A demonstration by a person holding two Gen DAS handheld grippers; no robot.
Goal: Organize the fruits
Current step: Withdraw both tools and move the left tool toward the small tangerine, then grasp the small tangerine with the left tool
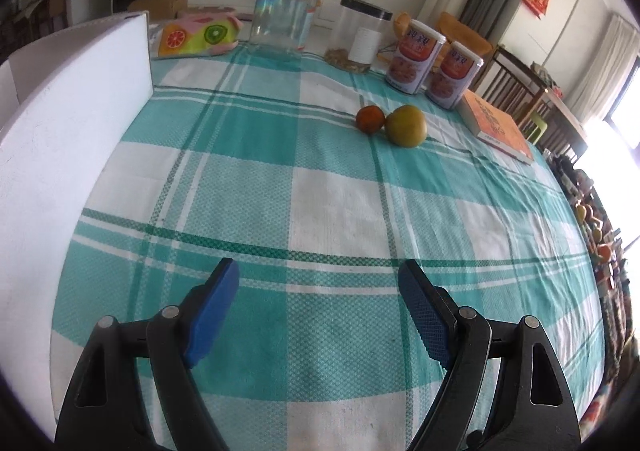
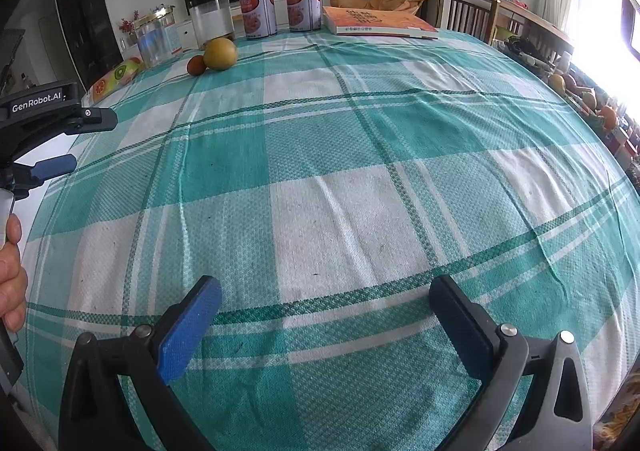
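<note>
both sets of fingers sit closest to the lens, spread wide, nothing between the pads. left gripper [image 1: 316, 275] hangs over bare checked cloth [image 1: 320, 187]; right gripper [image 2: 326, 291] same, over a white square of it. neither has hold of anything.

left to right in the left wrist view: white box [image 1: 72, 99] stands at the left edge of the bench, looks like the likely drop spot but i can't see inside it. past it a fruit-print pack [image 1: 196, 36], a clear jar with gold lid [image 1: 285, 21], a second clear jar with black lid [image 1: 362, 37], two printed cans [image 1: 434, 61], then an orange book [image 1: 498, 127] at the right.

task items: small red-orange fruit [image 1: 370, 118] and bigger yellow-green fruit [image 1: 406, 125], touching each other, on the cloth just in front of the cans, well apart from both grippers. right wrist view shows the same pair far up left, near the jars.

judgement: step in hand is the reach, nothing picked yet. the pair touching is the snag. i'd take the big one first from its free right side, one finger on either side and clear of the small one so it doesn't get knocked rolling. round and smooth, so close around the widest part, low, square on. mind the cans behind on the approach.
</note>
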